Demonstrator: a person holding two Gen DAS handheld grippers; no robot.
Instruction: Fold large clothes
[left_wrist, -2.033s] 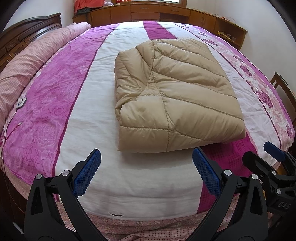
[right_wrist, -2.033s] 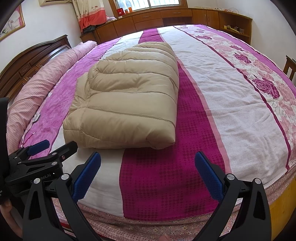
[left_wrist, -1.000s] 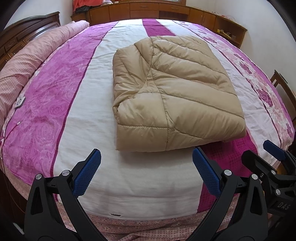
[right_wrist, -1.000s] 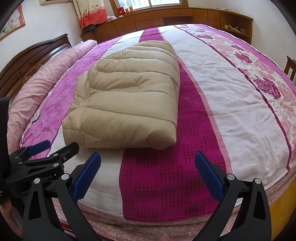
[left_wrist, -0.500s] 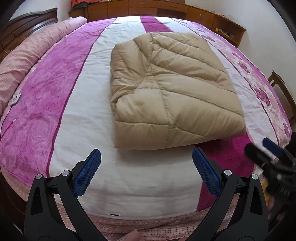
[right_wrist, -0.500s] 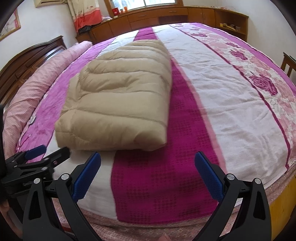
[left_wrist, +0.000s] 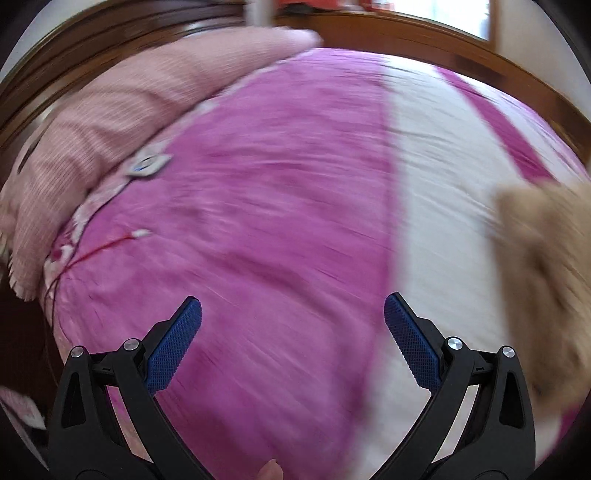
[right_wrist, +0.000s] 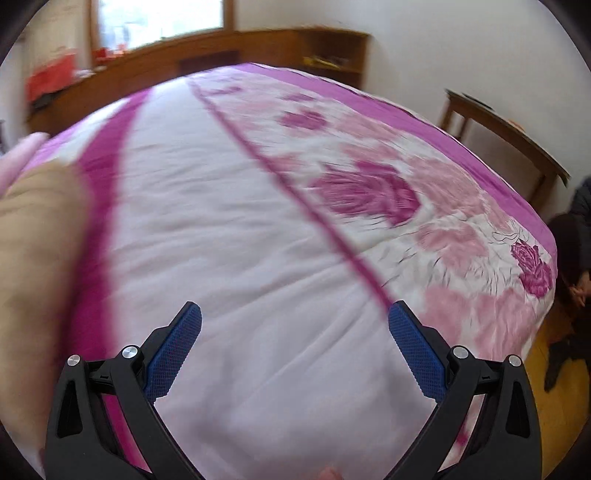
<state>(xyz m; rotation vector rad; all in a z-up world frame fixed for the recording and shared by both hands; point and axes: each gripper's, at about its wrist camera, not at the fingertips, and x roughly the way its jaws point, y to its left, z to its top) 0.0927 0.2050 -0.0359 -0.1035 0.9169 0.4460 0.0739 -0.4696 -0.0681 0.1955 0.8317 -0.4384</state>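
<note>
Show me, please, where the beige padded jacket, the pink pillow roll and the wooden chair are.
beige padded jacket (left_wrist: 546, 266): left wrist view, its blurred near corner.
pink pillow roll (left_wrist: 110, 122): left wrist view, its checked top side.
wooden chair (right_wrist: 506, 129): right wrist view, its top rail.

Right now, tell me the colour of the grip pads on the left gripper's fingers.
Blue, with a fine mesh texture, on the left gripper; clearest in the left wrist view.

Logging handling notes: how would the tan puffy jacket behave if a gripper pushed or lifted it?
The tan puffy jacket looks thick and soft, so it would probably compress and flop rather than hold its shape. Likely light for its bulk. Both views are blurred, so surface slipperiness is unclear.
</note>
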